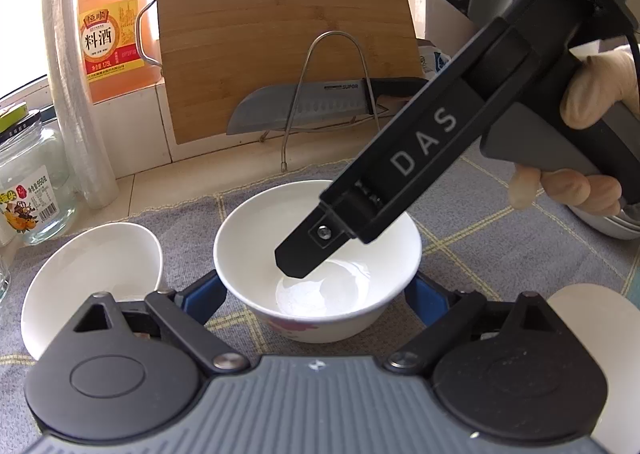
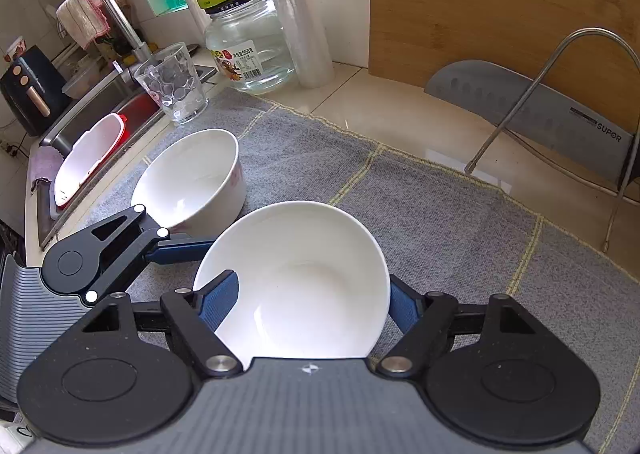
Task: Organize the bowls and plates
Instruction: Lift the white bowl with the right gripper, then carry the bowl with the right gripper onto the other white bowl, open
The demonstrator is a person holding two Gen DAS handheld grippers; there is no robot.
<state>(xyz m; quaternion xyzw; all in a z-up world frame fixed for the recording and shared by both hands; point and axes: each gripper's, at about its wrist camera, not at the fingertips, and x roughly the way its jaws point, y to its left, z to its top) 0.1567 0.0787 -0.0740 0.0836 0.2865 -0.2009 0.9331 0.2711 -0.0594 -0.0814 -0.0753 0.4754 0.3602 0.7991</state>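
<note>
At the counter's left edge lies the sink (image 2: 100, 105). Just beside it stand a dimpled glass tumbler (image 2: 174, 89) and a lidded glass jar (image 2: 248, 49), then a tall roll of clear film (image 2: 296, 13), all along the back of the counter. An orange bottle (image 1: 112, 25) stands on the ledge behind them.

A grey cloth (image 2: 440, 234) covers the front of the counter. Near its left edge sits a white bowl (image 2: 192, 177), upright, with a pink pattern on its outer wall.

Just right of it, about mid-cloth, is the second white bowl (image 2: 304, 274), and both my tools are at it. My left gripper (image 1: 316, 294) has its blue fingers spread wide, one on either side of the bowl's lower wall. Their tips are hidden behind the rim, so I cannot tell whether they press on it.

My right gripper (image 2: 310, 298) comes in steeply from the right, held in my right hand (image 1: 592, 93). Seen from the left wrist, one of its fingers dips inside the bowl. From its own camera the bowl fills the gap between the fingers, but I cannot tell whether it is clamped.

Behind, at the back edge, a bamboo cutting board (image 2: 500, 5) leans upright. A knife (image 2: 528, 105) rests against it in a wire rack (image 2: 560, 53).
</note>
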